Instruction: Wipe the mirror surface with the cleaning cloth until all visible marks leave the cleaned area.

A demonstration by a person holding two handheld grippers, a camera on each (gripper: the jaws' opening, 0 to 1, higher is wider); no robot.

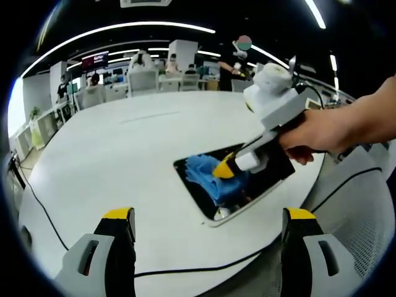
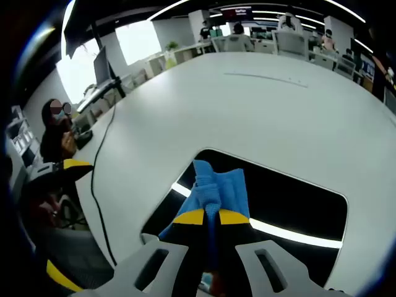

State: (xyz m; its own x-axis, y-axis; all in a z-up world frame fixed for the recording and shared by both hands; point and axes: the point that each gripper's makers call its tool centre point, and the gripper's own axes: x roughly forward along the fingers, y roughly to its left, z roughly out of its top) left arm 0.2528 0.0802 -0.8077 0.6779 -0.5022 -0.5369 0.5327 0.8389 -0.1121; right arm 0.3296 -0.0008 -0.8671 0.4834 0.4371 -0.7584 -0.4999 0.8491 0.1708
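**Blue cloth pinched on the mirror, left gripper standing off**

The mirror [image 1: 247,179] lies flat on the big white desk [image 1: 124,154], near the edge closest to the person, its dark glass catching a streak of the ceiling lights. On it sits the blue cleaning cloth [image 1: 207,176], bunched up toward one end of the glass.

The right gripper [image 1: 224,170] reaches in over the mirror, held by a hand [image 1: 315,133]. In the right gripper view its yellow-tipped jaws are closed tight together with a fold of the cloth [image 2: 216,189] pinched between them, the rest of the fabric spread on the glass just ahead of the tips. The mirror [image 2: 297,198] stretches away to the right in that view, with a bright reflected bar running across it.

The left gripper [image 1: 210,232] hangs back over the near edge of the desk, well apart from the mirror. Its jaws stand wide apart with nothing between them. It also shows at the left edge of the right gripper view.

A thin black cable [image 1: 43,210] trails across the desk's near side and off the edge. Beyond the desk are office chairs, screens and a few people at other desks [image 1: 142,80].
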